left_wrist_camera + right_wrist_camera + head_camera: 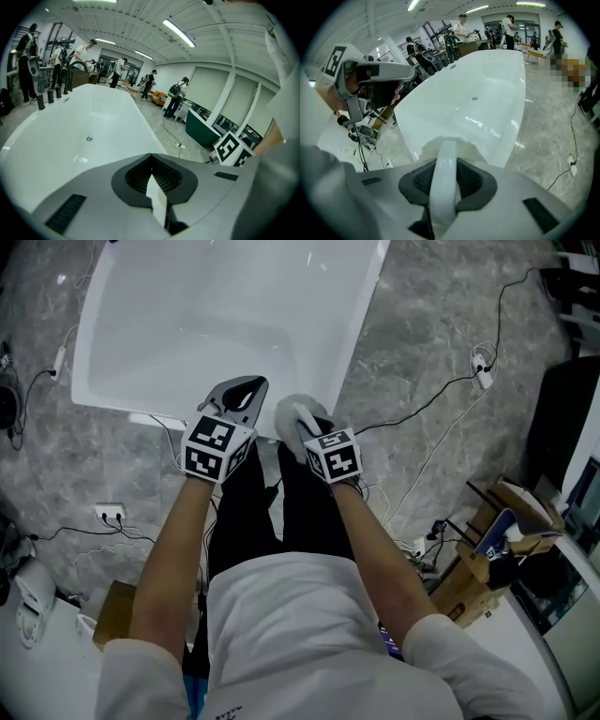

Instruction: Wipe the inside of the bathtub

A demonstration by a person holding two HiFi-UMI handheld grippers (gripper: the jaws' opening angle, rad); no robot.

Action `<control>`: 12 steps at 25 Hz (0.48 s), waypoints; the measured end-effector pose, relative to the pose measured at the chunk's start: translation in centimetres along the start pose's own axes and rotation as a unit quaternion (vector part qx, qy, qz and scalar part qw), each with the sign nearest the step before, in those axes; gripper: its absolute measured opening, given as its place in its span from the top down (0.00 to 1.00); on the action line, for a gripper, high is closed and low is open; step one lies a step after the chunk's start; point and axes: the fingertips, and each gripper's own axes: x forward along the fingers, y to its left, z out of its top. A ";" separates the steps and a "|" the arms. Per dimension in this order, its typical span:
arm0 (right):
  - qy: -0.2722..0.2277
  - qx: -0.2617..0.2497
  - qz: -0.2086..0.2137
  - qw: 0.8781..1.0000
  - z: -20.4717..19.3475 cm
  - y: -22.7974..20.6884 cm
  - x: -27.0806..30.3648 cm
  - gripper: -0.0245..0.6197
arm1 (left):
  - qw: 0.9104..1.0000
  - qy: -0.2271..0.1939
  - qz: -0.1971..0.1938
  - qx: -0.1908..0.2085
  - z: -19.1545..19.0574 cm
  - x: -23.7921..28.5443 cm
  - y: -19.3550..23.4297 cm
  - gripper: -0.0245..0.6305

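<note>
I see a white bathtub (187,324), white scrubber (292,412), grey marbled floor (431,334), and black-and-white square-patterned cubes (217,448).

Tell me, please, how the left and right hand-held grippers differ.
The right hand-held gripper is clamped on a white scrubber by its handle; the left hand-held gripper is shut on nothing. In the head view the left's dark jaws show bare; the right's are hidden behind the scrubber's head. Both carry marker cubes, side by side over the bathtub rim.

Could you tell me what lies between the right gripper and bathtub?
The fluffy head of the wiper in the right gripper, at the bathtub rim; head view.
</note>
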 end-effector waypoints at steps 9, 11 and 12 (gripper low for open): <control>0.073 -0.011 -0.042 0.996 0.5 -0.1 3.1 0.81 | 1.000 0.009 -0.013 0.002 -0.9 1.5 2.3 0.95; 0.084 -0.008 -0.051 0.995 0.8 -0.3 3.7 0.81 | 1.000 0.011 -0.014 -0.001 -1.1 1.8 2.8 0.95; 0.092 -0.006 -0.055 0.994 0.9 -0.5 4.0 0.81 | 1.000 0.011 -0.014 -0.002 -1.1 1.8 3.0 0.95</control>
